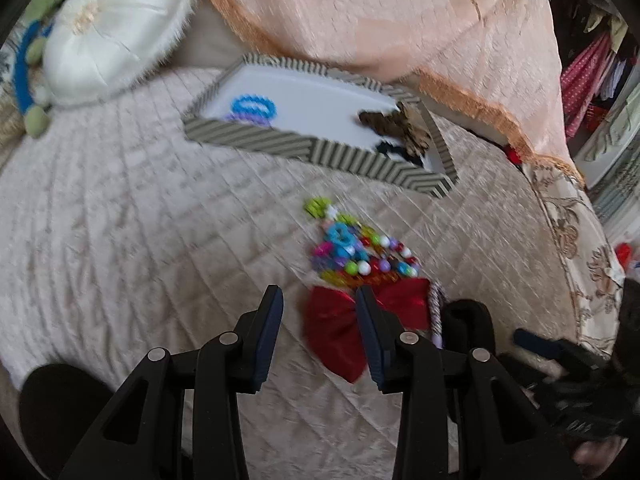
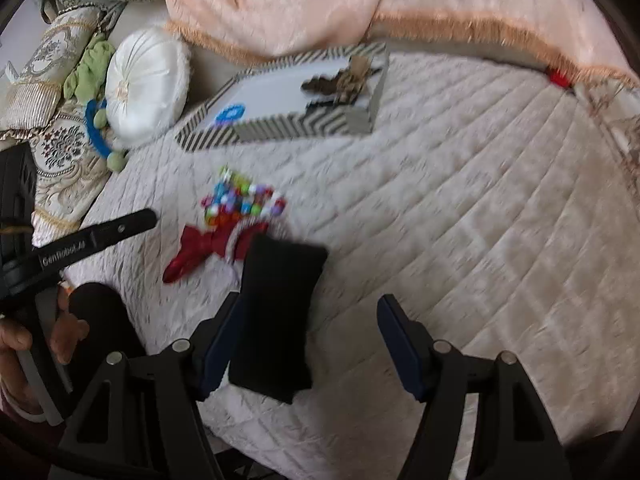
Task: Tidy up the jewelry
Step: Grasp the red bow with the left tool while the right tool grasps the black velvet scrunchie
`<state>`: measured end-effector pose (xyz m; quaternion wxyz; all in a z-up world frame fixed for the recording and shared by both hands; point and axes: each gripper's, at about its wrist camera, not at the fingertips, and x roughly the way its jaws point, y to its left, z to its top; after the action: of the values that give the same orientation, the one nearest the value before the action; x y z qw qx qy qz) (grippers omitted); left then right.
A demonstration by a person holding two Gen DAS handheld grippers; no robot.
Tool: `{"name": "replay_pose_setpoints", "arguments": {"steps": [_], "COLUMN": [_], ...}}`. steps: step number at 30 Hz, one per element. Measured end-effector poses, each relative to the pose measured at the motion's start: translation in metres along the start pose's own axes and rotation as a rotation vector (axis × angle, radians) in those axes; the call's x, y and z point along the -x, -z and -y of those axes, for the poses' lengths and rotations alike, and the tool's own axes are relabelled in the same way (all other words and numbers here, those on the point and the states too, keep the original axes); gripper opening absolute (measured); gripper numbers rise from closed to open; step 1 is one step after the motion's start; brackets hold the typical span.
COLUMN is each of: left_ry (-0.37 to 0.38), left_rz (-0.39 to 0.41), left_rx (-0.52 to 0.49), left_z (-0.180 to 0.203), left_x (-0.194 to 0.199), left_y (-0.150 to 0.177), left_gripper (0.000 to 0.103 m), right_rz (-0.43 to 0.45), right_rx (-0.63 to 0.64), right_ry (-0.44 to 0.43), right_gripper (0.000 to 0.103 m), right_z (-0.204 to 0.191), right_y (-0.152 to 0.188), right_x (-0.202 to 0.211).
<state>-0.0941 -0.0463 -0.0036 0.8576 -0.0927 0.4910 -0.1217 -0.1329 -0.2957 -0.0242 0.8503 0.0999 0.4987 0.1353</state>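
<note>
Left wrist view: left gripper (image 1: pixel 319 316) hovers, jaws apart, over red bow (image 1: pixel 340 332); right gripper (image 2: pixel 310 316) gapes.

Motion blur smears the beaded jewelry (image 1: pixel 360 252) just ahead of the left tool (image 1: pixel 319 334); single beads cannot be told apart; its right finger (image 1: pixel 374 340) hides the middle of the red bow (image 1: pixel 334 320); the black cloth (image 2: pixel 280 312) covers the bow's end in the right wrist view.

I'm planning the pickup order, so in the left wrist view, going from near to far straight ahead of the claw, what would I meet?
Left claw → red bow → pile of colourful beads → striped box with blue hair ties inside → peach blanket.
</note>
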Motion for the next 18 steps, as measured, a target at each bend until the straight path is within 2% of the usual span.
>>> {"name": "replay_pose_setpoints", "arguments": {"steps": [3, 4, 5, 6, 7, 9, 12, 16, 17, 18], "left_ry": [0.029, 0.034, 0.044, 0.048, 0.053, 0.046, 0.005, -0.005, -0.002, 0.005], "left_rz": [-0.013, -0.012, -0.015, -0.020, -0.026, -0.033, -0.056, -0.074, -0.070, -0.061], "left_rx": [-0.013, -0.022, -0.034, -0.040, -0.050, -0.077, -0.128, -0.151, -0.151, -0.147], "left_z": [0.005, 0.006, 0.009, 0.010, 0.012, 0.015, 0.021, 0.024, 0.023, 0.021], "left_x": [-0.004, -0.005, -0.006, -0.008, -0.011, -0.017, -0.027, -0.039, -0.040, -0.041], "left_y": [0.004, 0.004, 0.006, 0.006, 0.007, 0.007, 0.012, 0.018, 0.018, 0.019], "left_gripper": [0.030, 0.035, 0.036, 0.037, 0.037, 0.038, 0.038, 0.038, 0.036, 0.018], "right_rz": [-0.036, -0.034, -0.027, -0.025, -0.023, 0.005, 0.062, 0.105, 0.107, 0.110], "right_rx": [0.027, 0.034, 0.038, 0.039, 0.039, 0.052, 0.056, 0.026, 0.017, 0.009], "right_ry": [-0.041, -0.050, -0.054, -0.056, -0.060, -0.048, -0.011, 0.025, 0.024, 0.020], "right_gripper": [0.071, 0.067, 0.057, 0.028, 0.020, 0.015, 0.015, 0.015, 0.015, 0.015], "right_z": [-0.010, -0.013, -0.015, -0.015, -0.016, -0.015, -0.010, 0.005, 0.008, 0.010], "right_y": [0.007, 0.009, 0.010, 0.011, 0.011, 0.010, 0.003, -0.008, -0.011, -0.013], "right_x": [-0.017, -0.021, -0.024, -0.026, -0.027, -0.021, -0.004, 0.011, 0.012, 0.014]}}
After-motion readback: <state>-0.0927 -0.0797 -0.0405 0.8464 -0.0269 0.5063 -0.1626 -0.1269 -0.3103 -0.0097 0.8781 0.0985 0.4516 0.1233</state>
